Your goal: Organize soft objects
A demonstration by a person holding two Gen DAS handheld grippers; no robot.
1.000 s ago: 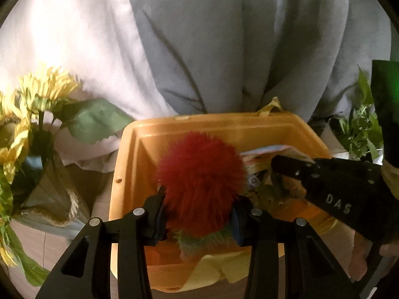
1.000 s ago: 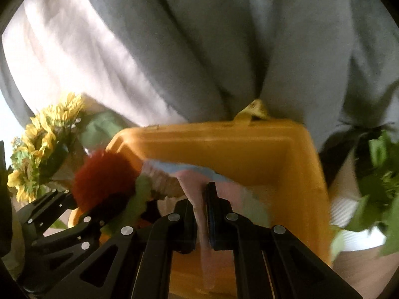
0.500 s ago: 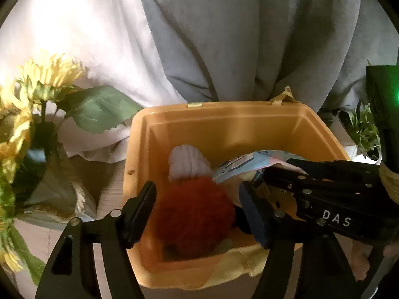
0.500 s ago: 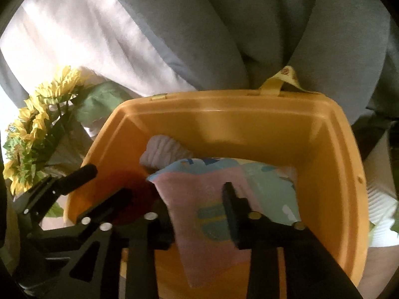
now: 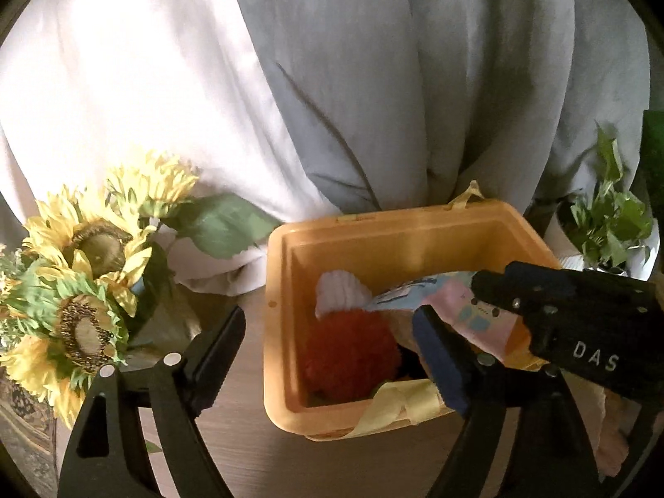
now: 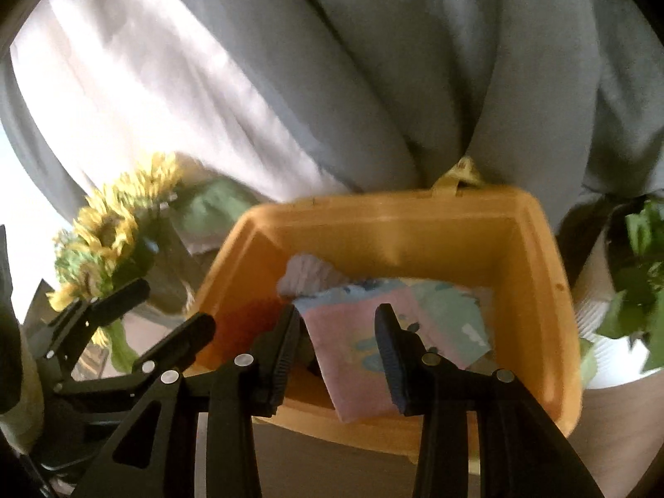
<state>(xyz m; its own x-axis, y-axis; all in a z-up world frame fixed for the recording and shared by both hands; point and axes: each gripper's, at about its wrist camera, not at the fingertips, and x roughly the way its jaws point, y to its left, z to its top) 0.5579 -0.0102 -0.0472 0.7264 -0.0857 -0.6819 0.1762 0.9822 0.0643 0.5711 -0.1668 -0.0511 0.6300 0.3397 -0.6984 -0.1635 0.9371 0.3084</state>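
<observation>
Both grippers, left point(image 5: 328, 340) and right point(image 6: 338, 332), jaws wide, empty. Red pompom point(image 5: 348, 357) (light, compressible) lies in the orange bin point(image 5: 282, 290); grip mid-body.

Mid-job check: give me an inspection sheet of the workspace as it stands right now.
Surface: brown wood-look tabletop.
Job's things: orange bin holds red pompom, white knit item, pastel cloth.
Clutter: yellow fabric over bin's near rim.
Grippers: left gripper open, empty; right gripper open, over the cloth.
Cables: nothing seen.
Surroundings: sunflowers left, green plant right, grey and white drapes behind.
</observation>
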